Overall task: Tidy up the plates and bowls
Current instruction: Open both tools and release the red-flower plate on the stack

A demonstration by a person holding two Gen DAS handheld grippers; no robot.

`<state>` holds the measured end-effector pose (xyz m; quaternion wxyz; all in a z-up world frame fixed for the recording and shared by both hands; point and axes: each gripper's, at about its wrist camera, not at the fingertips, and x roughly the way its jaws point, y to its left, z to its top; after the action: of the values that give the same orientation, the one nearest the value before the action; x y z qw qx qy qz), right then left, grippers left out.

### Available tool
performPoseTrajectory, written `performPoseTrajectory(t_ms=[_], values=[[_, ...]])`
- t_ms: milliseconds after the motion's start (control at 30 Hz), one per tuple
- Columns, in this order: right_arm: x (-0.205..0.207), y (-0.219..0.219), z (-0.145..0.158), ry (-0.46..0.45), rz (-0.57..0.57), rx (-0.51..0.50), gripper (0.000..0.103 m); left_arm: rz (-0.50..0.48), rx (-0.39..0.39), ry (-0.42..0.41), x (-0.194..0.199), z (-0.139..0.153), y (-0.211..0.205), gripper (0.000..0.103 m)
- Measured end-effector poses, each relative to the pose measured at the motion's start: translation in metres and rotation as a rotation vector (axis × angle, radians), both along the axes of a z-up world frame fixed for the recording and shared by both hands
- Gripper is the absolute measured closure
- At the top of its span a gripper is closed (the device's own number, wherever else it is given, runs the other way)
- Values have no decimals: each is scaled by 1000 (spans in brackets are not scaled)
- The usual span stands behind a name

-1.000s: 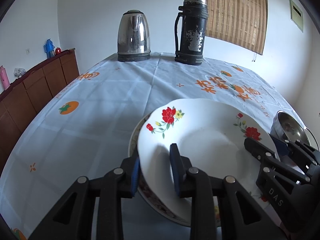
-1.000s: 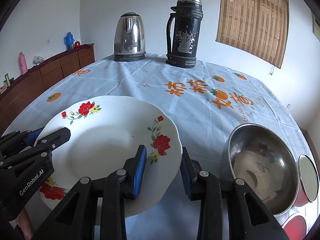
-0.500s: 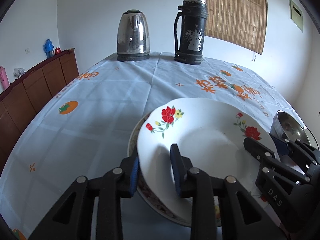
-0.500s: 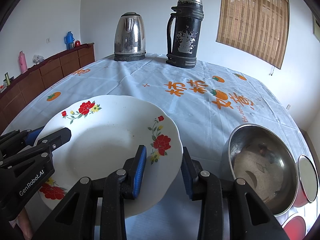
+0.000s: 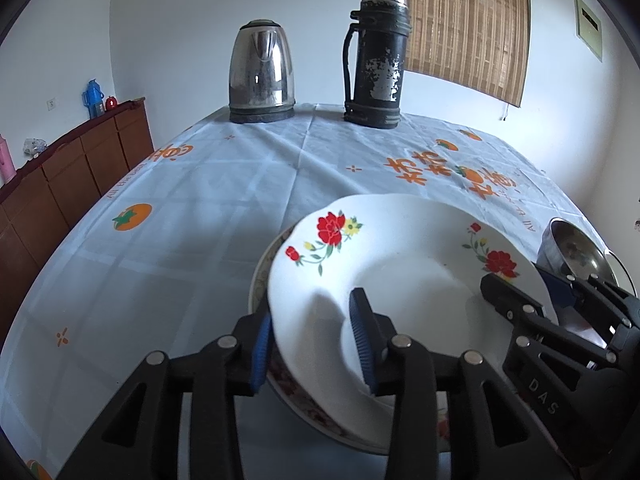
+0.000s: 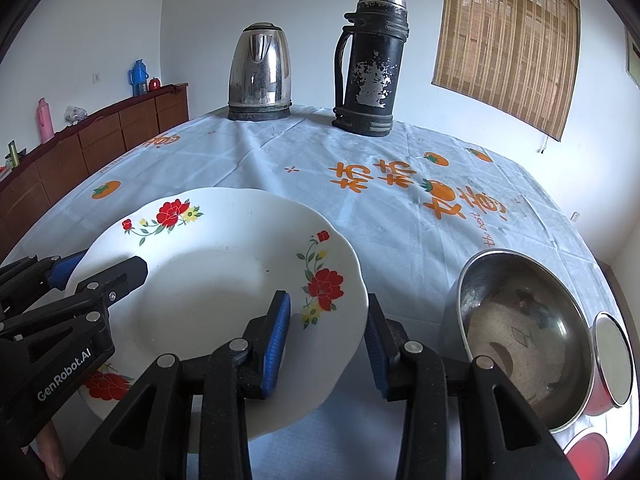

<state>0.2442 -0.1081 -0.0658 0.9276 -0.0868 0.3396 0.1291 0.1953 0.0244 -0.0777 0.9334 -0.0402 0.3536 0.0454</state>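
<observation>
A white deep plate with red flowers [image 5: 420,272] [image 6: 224,264] lies over a second plate with a patterned rim [image 5: 259,276], which shows only as a sliver at its left and near edges. My left gripper [image 5: 312,344] straddles the white plate's near-left rim, one pad inside the well and one outside. Its jaws are opening and the pads look slack on the rim. My right gripper [image 6: 326,336] straddles the near-right rim the same way, and its jaws are also opening a little. A steel bowl [image 6: 520,328] stands to the right of the plates.
A red mug with a steel lid [image 6: 612,364] sits beside the bowl at the table's right edge. A steel kettle [image 5: 262,72] and a black thermos [image 5: 378,60] stand at the far end. A wooden sideboard [image 5: 60,184] runs along the left wall.
The left jaws have spread wider around the plate's rim. The right jaws stand slightly wider. Neither the plate nor the hands have shifted.
</observation>
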Motion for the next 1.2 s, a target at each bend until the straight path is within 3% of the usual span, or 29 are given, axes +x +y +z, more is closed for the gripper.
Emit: performPoseTrajectory(t_ms=[167,233,333,433,500,533,633,1000,1200], values=[[-1,4,1,-9,6,-16,56,-18,-7,-5,-1,1,-1,56],[-8,4,7,-63,17,-11,52,-26,-18,-19,-3,2,-1,50],[-17,8,16,-145,15,-37,41,-30,-54,-44,-8,5,4,48],[-14,5,16,-136,10,-18,40,-27,-93,-61,-11,7,9,48],[-12,3,16,-127,5,-14,40,27,-78,-105,-17,14,15,34],[-12,3,16,-130,1,-12,40,57,-63,-139,-21,18,18,17],[-13,2,18,-146,-5,-4,40,58,-144,-224,-32,26,33,2],[-21,6,23,-188,31,36,39,78,-89,-164,-21,16,30,2],[-35,-9,32,-206,21,122,39,89,-87,-160,-22,15,32,2]])
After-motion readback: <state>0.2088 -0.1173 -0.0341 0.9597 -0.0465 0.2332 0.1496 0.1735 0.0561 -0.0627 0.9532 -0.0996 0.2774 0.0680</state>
